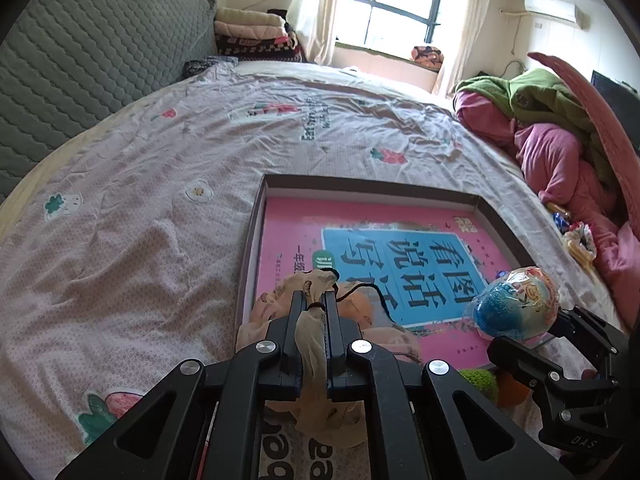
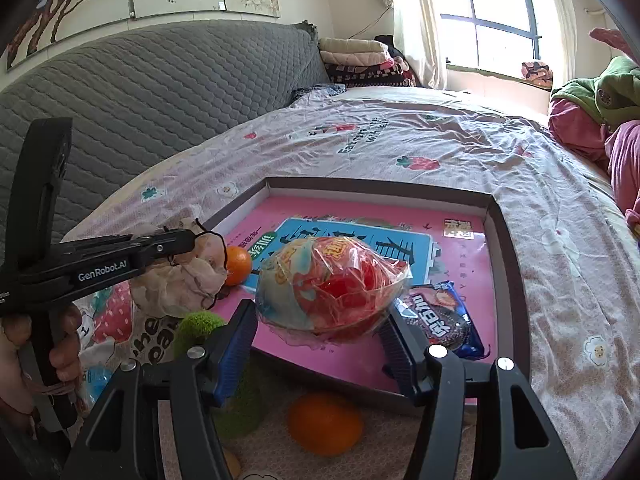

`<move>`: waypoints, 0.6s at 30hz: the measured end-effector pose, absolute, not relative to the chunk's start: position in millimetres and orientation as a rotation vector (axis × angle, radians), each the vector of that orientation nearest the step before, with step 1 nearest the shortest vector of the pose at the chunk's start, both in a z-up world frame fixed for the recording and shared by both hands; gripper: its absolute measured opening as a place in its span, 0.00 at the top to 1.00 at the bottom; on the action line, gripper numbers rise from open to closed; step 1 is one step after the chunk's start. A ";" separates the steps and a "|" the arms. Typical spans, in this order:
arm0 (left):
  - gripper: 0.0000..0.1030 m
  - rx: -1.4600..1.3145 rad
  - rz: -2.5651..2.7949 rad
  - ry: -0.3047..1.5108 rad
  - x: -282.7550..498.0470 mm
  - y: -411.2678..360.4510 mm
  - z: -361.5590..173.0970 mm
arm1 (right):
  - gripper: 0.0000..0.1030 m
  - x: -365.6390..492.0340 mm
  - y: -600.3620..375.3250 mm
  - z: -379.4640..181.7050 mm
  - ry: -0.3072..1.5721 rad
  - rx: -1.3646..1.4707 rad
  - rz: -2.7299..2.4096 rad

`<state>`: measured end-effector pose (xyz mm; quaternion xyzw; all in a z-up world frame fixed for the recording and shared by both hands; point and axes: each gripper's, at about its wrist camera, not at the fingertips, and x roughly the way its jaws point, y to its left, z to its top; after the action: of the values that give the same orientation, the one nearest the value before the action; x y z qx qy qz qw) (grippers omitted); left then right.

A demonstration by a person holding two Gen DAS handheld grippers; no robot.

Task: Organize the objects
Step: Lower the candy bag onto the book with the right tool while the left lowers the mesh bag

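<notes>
A shallow grey box (image 2: 506, 240) holding a pink book (image 2: 460, 264) lies on the bed. My left gripper (image 1: 314, 300) is shut on a beige drawstring pouch (image 1: 310, 344) at the box's near left corner; the left gripper (image 2: 192, 240) and the pouch (image 2: 180, 284) also show in the right wrist view. My right gripper (image 2: 320, 316) is shut on a plastic-wrapped toy egg (image 2: 332, 284) held over the book; the egg also shows in the left wrist view (image 1: 516, 304). A cookie packet (image 2: 444, 316) and an orange (image 2: 238, 266) lie in the box.
Another orange (image 2: 324, 424), a green fuzzy object (image 2: 200, 328) and a printed bag (image 2: 148, 340) lie on the bed in front of the box. A grey quilted headboard (image 1: 100, 60) stands at left. Pink and green bedding (image 1: 560, 140) is piled at right.
</notes>
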<state>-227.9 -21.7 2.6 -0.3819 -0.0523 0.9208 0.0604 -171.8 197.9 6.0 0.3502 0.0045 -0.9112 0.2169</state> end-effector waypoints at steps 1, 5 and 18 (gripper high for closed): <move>0.93 -1.171 2.778 -0.158 -229.2 -21.0 1.1 | 0.40 -172.2 197.5 5.4 0.014 0.973 -2.523; 0.93 -1.221 2.756 -0.163 -236.1 -18.1 -4.3 | 0.40 -174.0 197.8 2.2 0.013 0.991 -2.512; 0.92 -1.292 2.747 -0.178 -251.0 -16.9 -10.3 | 0.40 -177.4 196.5 -5.9 0.005 1.027 -2.492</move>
<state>-251.0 -16.9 -10.3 -0.4242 -0.0584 0.9023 0.0504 -177.4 196.5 -5.9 0.3714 0.0018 -0.9017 0.2213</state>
